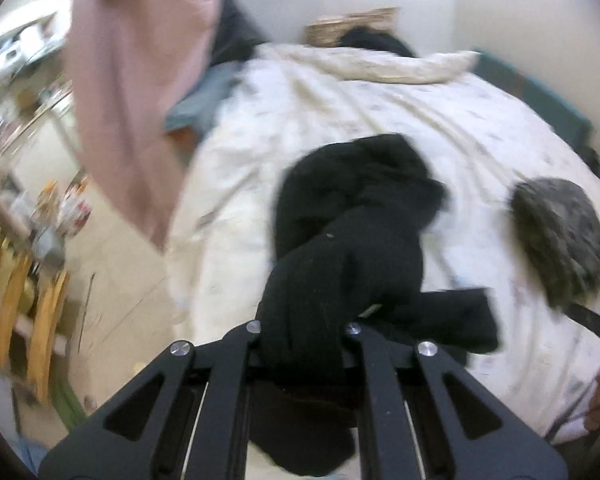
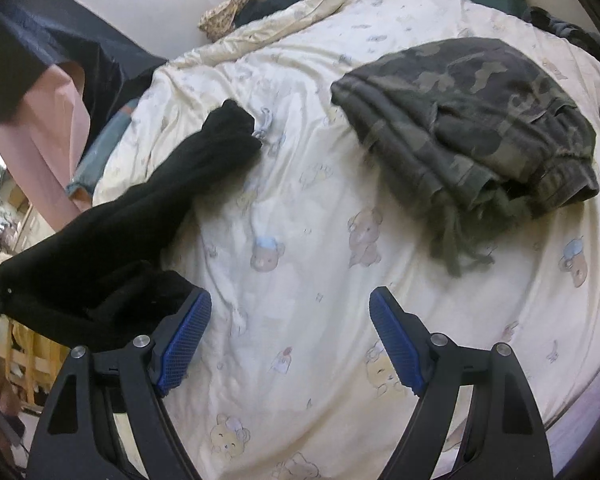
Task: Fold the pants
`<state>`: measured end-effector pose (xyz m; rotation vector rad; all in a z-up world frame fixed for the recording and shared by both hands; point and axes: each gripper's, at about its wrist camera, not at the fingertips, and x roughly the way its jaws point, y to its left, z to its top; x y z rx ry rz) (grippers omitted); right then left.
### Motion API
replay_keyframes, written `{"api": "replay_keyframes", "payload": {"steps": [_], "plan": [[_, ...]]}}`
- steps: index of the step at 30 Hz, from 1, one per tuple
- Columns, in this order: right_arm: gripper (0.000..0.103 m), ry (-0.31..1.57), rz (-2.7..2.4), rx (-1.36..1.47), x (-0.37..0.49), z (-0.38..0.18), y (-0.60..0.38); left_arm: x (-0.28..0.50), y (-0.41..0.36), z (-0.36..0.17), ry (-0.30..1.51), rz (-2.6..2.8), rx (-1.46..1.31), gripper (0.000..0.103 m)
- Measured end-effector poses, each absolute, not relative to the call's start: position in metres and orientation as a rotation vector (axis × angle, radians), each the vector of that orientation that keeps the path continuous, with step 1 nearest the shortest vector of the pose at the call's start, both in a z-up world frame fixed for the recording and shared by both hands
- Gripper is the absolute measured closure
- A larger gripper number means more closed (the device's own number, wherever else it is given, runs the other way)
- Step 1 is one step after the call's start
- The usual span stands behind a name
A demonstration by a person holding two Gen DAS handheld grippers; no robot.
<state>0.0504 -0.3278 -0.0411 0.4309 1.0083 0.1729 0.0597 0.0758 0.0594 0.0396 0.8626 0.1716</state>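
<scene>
Black pants (image 1: 340, 248) bunched, unfolded, clamped in left gripper (image 1: 304, 344); right gripper (image 2: 290, 344) spread empty beside them; folding barely begun.

Cream bear-print duvet (image 2: 300, 240) covers bed. Folded camouflage garment (image 2: 480, 120) lies far right on duvet. Patterned cushion (image 2: 240, 4) against far wall. Wooden slatted furniture (image 1: 16, 292) near left.
</scene>
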Motion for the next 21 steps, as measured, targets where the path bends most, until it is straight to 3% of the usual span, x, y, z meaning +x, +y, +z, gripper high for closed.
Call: {"api": "replay_keyframes", "payload": {"steps": [6,10,15,21], "plan": [[0.019,1.041,0.274,0.464,0.057,-0.052,-0.298,0.063,0.164,-0.020,0.992,0.318,0.025,0.097],[0.019,1.070,0.356,0.507,0.085,-0.055,-0.272,0.066,0.173,-0.072,1.091,0.278,-0.035,0.097],[0.019,1.082,0.363,0.557,0.154,-0.064,-0.248,0.071,0.164,-0.086,1.111,0.223,0.003,0.097],[0.019,1.173,0.300,0.715,0.256,-0.127,-0.228,0.074,0.167,-0.114,1.239,0.197,-0.088,0.097]]}}
